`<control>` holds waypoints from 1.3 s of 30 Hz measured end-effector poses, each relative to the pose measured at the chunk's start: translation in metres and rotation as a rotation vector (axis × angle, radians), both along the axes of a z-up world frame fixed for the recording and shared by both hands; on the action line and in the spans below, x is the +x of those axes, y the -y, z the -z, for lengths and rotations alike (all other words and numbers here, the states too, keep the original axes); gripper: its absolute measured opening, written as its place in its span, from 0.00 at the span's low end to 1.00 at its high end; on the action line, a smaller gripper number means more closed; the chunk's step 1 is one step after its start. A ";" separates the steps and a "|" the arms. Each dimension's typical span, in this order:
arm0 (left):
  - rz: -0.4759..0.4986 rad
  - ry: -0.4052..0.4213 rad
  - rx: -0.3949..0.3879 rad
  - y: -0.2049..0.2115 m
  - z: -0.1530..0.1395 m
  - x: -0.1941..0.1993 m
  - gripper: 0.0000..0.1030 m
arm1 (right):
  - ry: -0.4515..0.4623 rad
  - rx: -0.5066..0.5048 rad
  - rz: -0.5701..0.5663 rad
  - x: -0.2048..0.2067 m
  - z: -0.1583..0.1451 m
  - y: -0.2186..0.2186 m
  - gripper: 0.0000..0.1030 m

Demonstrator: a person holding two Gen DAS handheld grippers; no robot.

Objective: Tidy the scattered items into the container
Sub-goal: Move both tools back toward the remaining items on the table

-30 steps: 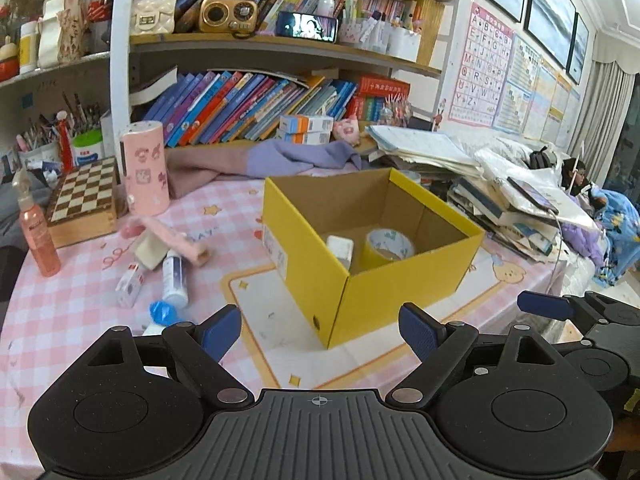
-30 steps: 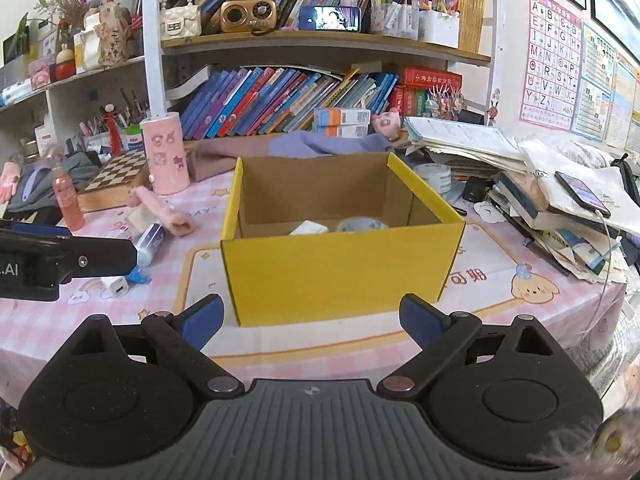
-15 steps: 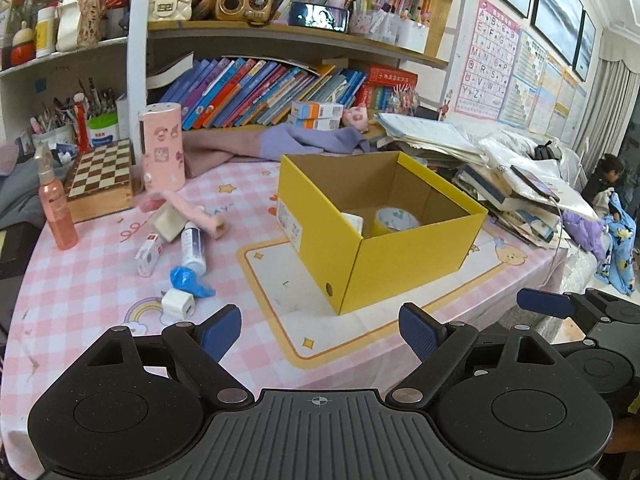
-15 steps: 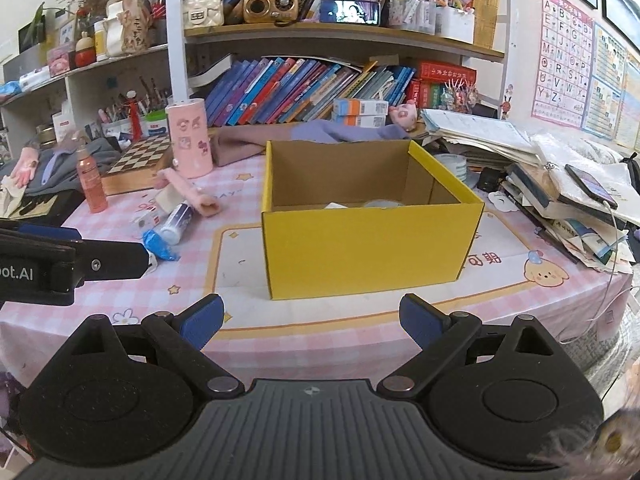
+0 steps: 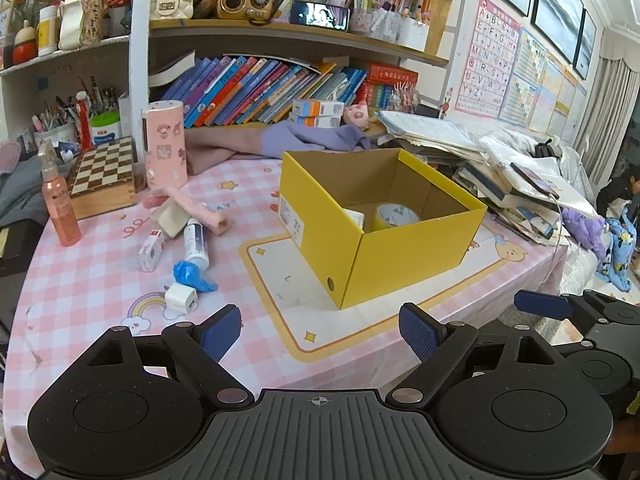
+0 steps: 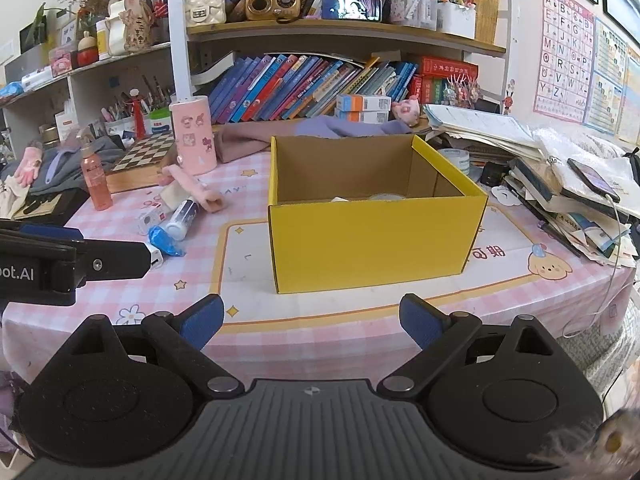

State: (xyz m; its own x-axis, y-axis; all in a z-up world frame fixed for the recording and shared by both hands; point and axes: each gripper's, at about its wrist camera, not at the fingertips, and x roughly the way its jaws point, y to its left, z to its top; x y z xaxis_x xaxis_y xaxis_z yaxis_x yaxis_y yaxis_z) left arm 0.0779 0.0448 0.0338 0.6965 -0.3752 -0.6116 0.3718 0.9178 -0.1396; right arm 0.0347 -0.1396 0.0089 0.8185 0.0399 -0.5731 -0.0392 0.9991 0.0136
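A yellow cardboard box [image 5: 416, 256] [image 6: 376, 240] stands open on the pink checked table. Inside lie a tape roll [image 5: 396, 216] and a small white box [image 5: 354, 218]. Left of the box lie scattered items: a white charger cube [image 5: 182, 298], a blue wrapper [image 5: 192, 274] [image 6: 162, 236], a white tube [image 5: 196, 242] [image 6: 182, 214], a small white carton [image 5: 152, 250] and a pink glove [image 5: 192, 210] [image 6: 192, 190]. My left gripper [image 5: 320, 332] is open and empty, held back from the table's front edge. My right gripper [image 6: 310, 320] is open and empty, facing the box's front.
A pink cylinder [image 5: 164, 144], a chessboard box [image 5: 102, 176] and a pink spray bottle [image 5: 58, 200] stand at the back left. Purple cloth [image 5: 304, 140] lies behind the box. Piled books and papers [image 5: 516, 188] crowd the right side. Bookshelves rise behind.
Both grippers have pulled back and away from the table, so the box and scattered items look smaller and farther. Both stay open and empty.
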 end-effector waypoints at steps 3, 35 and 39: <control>0.003 -0.003 0.002 0.002 0.000 0.001 0.86 | -0.004 0.003 0.004 -0.001 0.001 0.001 0.92; -0.232 0.013 0.127 0.085 0.000 0.029 0.86 | 0.046 0.120 -0.013 0.051 0.015 0.104 0.92; -0.350 0.012 0.156 0.124 0.000 0.034 0.86 | 0.039 0.167 -0.068 0.063 0.020 0.148 0.92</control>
State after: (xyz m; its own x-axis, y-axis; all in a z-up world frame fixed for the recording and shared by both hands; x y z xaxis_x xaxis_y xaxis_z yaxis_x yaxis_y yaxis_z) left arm 0.1121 -0.0788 0.0341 0.7735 -0.0162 -0.6336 0.0325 0.9994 0.0141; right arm 0.0976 -0.2878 -0.0111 0.8322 0.1884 -0.5216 -0.1108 0.9780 0.1765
